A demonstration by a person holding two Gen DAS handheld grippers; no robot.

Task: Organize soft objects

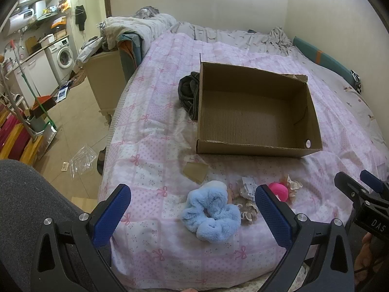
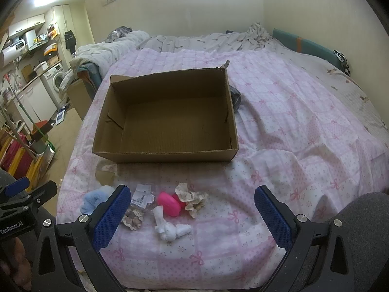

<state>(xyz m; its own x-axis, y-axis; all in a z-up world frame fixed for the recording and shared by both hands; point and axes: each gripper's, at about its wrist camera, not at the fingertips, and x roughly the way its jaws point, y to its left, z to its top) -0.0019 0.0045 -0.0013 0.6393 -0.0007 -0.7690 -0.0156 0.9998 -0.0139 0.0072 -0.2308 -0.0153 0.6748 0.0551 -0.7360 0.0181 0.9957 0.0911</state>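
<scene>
An empty cardboard box (image 1: 257, 131) (image 2: 165, 155) stands open on the pink bed cover. In front of it lie a fluffy blue scrunchie (image 1: 211, 215) (image 2: 93, 199), a beige lace scrunchie (image 1: 249, 210) (image 2: 132, 217), a pink soft piece (image 1: 279, 191) (image 2: 169, 203), a cream frilly scrunchie (image 1: 293, 182) (image 2: 192, 198), a white knotted cloth (image 2: 169, 227) and a tagged packet (image 1: 248, 186) (image 2: 142, 193). My left gripper (image 1: 192, 213) is open above the blue scrunchie, holding nothing. My right gripper (image 2: 192, 213) is open above the small pile, holding nothing.
A dark bundle of cloth (image 1: 188, 92) lies against the box's far side. A torn cardboard scrap (image 1: 195, 170) lies on the cover. Crumpled bedding (image 1: 145, 24) is piled at the bed's head. The floor to the left holds a wooden cabinet (image 1: 104, 80) and a washing machine (image 1: 62, 56).
</scene>
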